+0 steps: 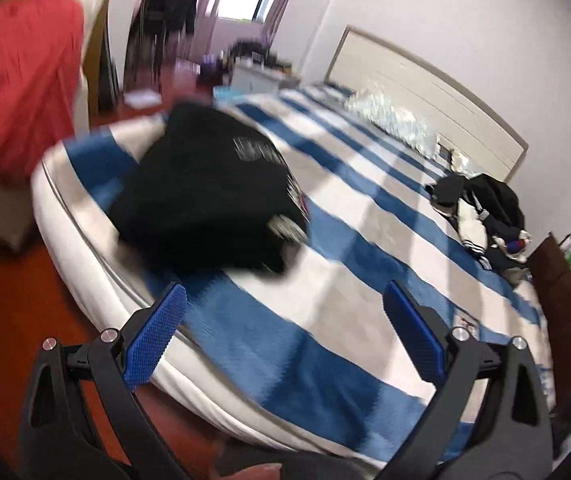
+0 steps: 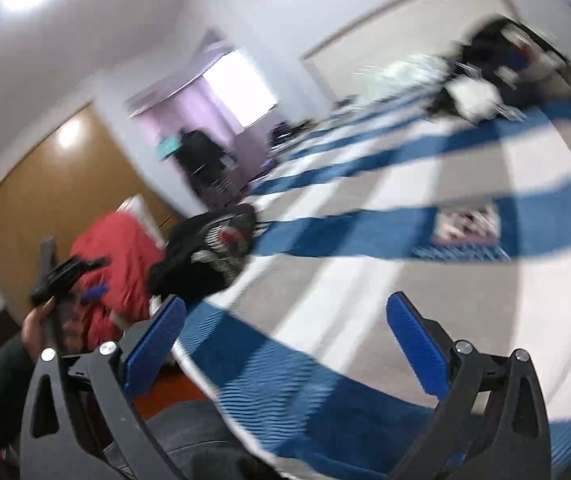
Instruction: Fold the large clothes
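Garment (image 1: 205, 188) — ahead-left of left gripper (image 1: 285, 320), apart

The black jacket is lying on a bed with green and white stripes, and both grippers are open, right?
Not quite: the bed's stripes are blue and white, as the left wrist view shows. The black jacket does lie on it, and both the left gripper and right gripper are open.

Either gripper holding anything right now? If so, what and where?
Nothing held. Left gripper and right gripper are both open and empty above the bed; black garment lies ungripped.
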The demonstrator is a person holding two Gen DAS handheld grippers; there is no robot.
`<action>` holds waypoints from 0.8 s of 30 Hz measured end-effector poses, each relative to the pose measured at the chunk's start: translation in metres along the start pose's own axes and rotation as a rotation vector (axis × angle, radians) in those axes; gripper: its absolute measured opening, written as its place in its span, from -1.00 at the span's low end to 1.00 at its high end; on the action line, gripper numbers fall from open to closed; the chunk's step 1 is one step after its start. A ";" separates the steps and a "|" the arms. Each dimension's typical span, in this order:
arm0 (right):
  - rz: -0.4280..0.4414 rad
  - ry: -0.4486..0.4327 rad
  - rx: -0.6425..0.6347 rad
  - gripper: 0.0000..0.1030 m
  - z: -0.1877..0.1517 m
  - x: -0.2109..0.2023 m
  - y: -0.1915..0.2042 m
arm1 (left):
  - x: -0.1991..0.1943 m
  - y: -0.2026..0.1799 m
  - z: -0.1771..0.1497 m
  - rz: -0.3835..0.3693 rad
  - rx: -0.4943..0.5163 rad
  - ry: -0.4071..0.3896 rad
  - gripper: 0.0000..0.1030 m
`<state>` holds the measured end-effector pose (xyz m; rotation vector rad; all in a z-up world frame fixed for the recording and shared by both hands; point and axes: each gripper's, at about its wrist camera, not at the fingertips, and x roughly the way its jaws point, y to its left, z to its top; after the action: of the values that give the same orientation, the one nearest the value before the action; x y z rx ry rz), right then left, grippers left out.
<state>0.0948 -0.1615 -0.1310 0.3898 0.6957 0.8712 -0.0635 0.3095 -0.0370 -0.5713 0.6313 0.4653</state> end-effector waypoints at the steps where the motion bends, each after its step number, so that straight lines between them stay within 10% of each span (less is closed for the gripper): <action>1: -0.039 0.016 0.036 0.92 -0.006 0.004 -0.017 | 0.002 -0.006 -0.005 -0.018 -0.017 0.010 0.87; 8: -0.047 -0.025 0.382 0.92 -0.005 0.000 -0.102 | 0.013 -0.047 -0.064 -0.100 -0.057 0.069 0.87; 12: 0.020 -0.109 0.571 0.92 -0.006 -0.006 -0.134 | -0.006 -0.062 -0.076 0.047 0.064 -0.091 0.87; 16: 0.036 -0.099 0.597 0.92 -0.006 0.004 -0.144 | -0.035 -0.075 -0.076 0.218 0.192 -0.267 0.87; 24: 0.102 -0.021 0.490 0.92 -0.002 0.038 -0.113 | -0.054 -0.064 -0.065 0.251 0.243 -0.276 0.87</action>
<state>0.1737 -0.1979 -0.2124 0.8770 0.8748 0.7853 -0.0931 0.2089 -0.0218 -0.1920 0.4866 0.6790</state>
